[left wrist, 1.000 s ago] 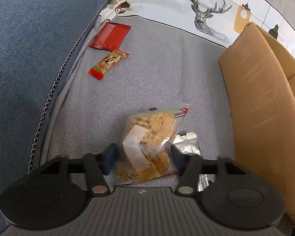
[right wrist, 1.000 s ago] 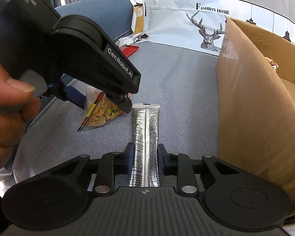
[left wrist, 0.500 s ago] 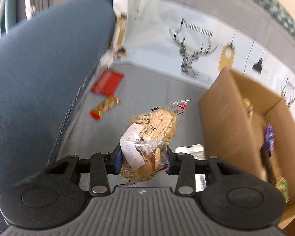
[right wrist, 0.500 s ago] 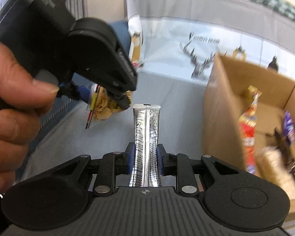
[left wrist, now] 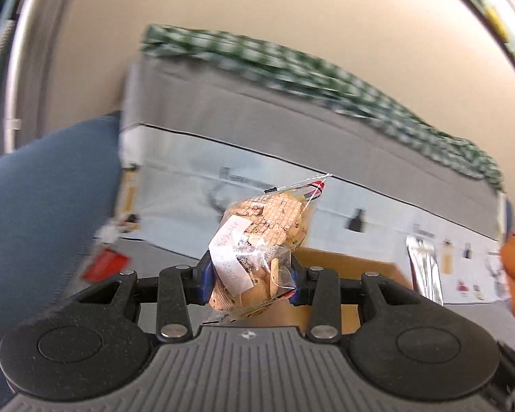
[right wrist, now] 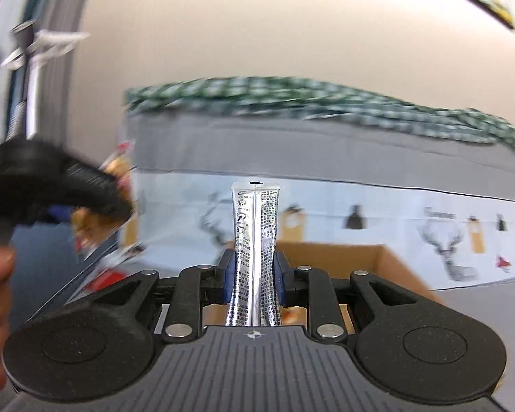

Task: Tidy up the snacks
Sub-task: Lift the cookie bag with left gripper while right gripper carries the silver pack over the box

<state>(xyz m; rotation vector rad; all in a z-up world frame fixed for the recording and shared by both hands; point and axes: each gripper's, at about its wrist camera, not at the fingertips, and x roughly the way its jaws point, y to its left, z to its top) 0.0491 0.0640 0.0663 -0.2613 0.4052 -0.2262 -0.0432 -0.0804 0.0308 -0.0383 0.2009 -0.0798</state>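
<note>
Biggest thing past both sets of tongs is the sofa (left wrist: 292, 130): grey woven back, smooth blue arm off to the left side, and a blurry green-and-white checked cloth (right wrist: 326, 103) draped along the top. A pale printed throw (right wrist: 395, 213) with line-drawn deer heads and little lanterns hangs flat over the backrest, straight ahead of the tongs.

Just beyond and below the fingertips in both views sits the cardboard box (right wrist: 343, 257), matte brown, square-edged, top open.

The left tongs (left wrist: 250, 276) are clamped on a clear crinkly bag of cookies (left wrist: 267, 240), which bulges upward from between the blue pads, round tan biscuits with dark chips inside and a white paper label stuck on the front. It's up in the air, not resting on anything.

The right tongs (right wrist: 254, 274) are squeezed tight on a silver foil packet (right wrist: 255, 233), long, flat and shiny with a centre seam and tiny black print, sticking straight out ahead of the pads, above the box's near edge.

Left of the left tongs, low down, a flat red wrapper (left wrist: 106, 264) lies blurred on the seat.
</note>
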